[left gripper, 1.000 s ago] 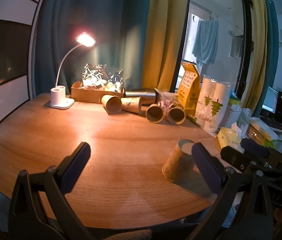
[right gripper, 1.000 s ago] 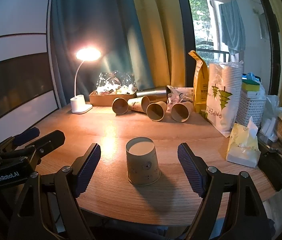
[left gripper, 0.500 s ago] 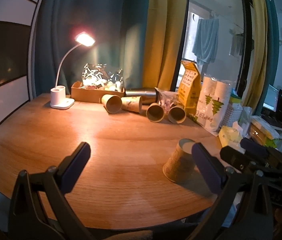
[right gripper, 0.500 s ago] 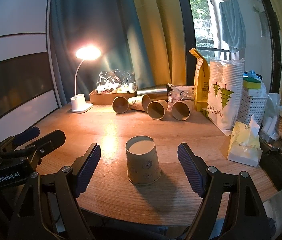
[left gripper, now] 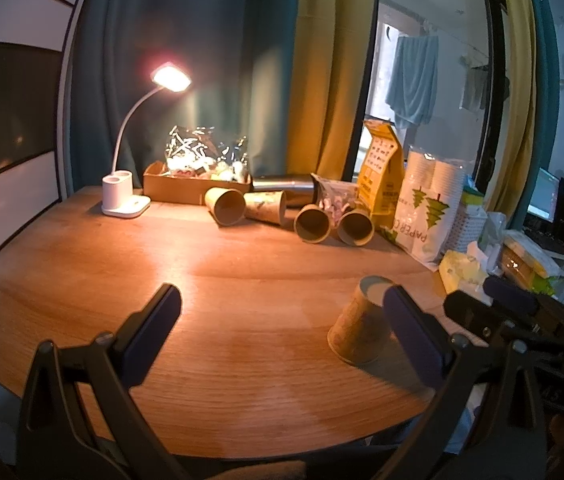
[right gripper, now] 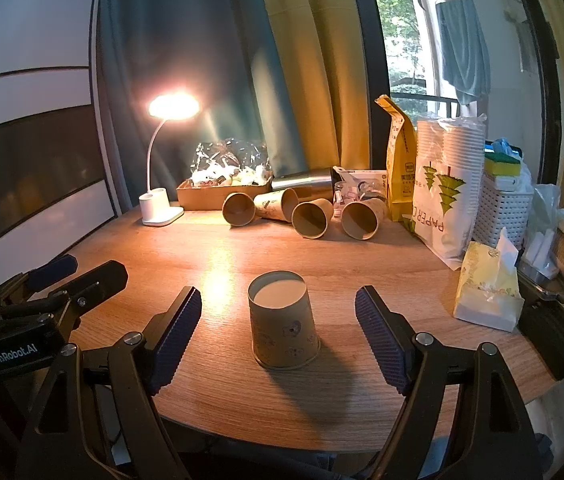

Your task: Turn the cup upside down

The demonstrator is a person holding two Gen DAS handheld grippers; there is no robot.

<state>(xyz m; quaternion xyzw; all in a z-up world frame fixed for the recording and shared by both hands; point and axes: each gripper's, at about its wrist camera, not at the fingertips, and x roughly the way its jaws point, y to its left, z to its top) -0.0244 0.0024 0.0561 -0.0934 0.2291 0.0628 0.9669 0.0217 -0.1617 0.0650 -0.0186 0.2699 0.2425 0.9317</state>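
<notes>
The right gripper (right gripper: 278,330) holds its fingers (right gripper: 176,332) spread wide on either side of the paper cup (right gripper: 283,322), touching nothing; the cup stands mouth-down on the wooden surface (right gripper: 361,272), so the flip looks done and a straight pull-back would best avoid clipping it. The left gripper (left gripper: 282,338) hangs spread and empty too, its right finger hiding part of the cup's side, whose print is too faint to read.

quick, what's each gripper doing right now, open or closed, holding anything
Left gripper: open, holding nothing.
Right gripper: open, empty; the upside-down paper cup stands between its fingers, untouched.
</notes>
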